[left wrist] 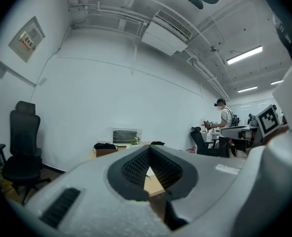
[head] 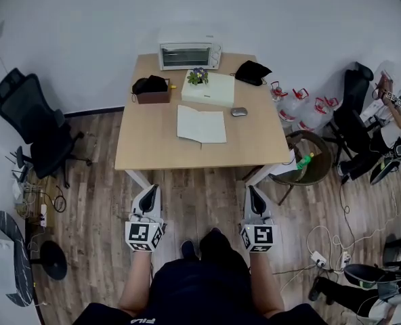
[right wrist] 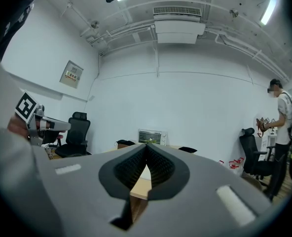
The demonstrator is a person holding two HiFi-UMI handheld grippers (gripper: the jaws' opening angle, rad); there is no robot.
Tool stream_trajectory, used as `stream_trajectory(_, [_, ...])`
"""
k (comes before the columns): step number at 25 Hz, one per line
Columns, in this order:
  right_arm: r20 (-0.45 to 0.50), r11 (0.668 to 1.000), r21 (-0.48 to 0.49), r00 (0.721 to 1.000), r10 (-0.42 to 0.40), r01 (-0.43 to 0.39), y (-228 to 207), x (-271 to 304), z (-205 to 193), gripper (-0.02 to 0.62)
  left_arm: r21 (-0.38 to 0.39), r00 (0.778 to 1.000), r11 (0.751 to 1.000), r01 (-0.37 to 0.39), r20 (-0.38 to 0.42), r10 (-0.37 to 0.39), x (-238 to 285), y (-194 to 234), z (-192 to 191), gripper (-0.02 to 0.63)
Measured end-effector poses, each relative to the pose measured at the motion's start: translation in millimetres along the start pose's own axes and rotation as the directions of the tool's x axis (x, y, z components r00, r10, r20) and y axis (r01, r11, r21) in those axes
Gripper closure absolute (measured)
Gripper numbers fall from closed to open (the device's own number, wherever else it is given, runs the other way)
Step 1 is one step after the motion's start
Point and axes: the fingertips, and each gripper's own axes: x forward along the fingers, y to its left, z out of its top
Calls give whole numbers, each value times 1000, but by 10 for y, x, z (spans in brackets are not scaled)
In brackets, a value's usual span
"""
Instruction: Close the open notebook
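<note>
White notebook (head: 201, 125) is lying open mid-tabletop (head: 146, 147), toward its front edge, straight ahead between left gripper (head: 148, 193) and right gripper (head: 254, 193). Both are holding their jaws together, empty, and neither is nearer.

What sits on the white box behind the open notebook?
A small flowering plant sits on the white box, near its far left corner. What is inside the box is hidden.

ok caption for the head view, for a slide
Left gripper and right gripper, both shut and empty, held short of the table where the open notebook lies.
</note>
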Motion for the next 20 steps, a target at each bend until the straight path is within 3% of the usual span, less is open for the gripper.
stream_trajectory(20, [-17, 998, -12, 998, 57, -57, -616, 1176, -225, 604, -10, 997, 997, -79, -17, 79, 1179, 265, -157, 618])
